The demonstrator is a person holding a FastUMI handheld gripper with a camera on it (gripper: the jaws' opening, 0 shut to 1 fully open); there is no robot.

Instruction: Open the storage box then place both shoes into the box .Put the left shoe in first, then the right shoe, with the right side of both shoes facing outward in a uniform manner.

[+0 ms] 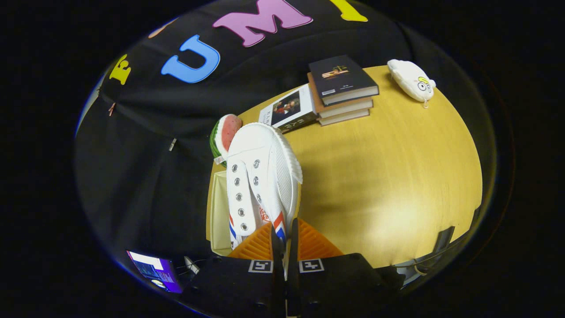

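One white shoe (260,176) sits clamped between the two fingers (258,243) of the single gripper (284,240), and one pale storage box (219,212) lies just beside it. On the one wooden table (388,176) there are four books: three in a stack (342,90) and one more book (288,109) lying beside that stack. There is also one watermelon-slice toy (225,137), one white plush pouch (412,80) and one lit screen (155,270).

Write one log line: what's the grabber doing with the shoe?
gripper: shut on white shoe | shoe: held above box at table edge | books: beyond
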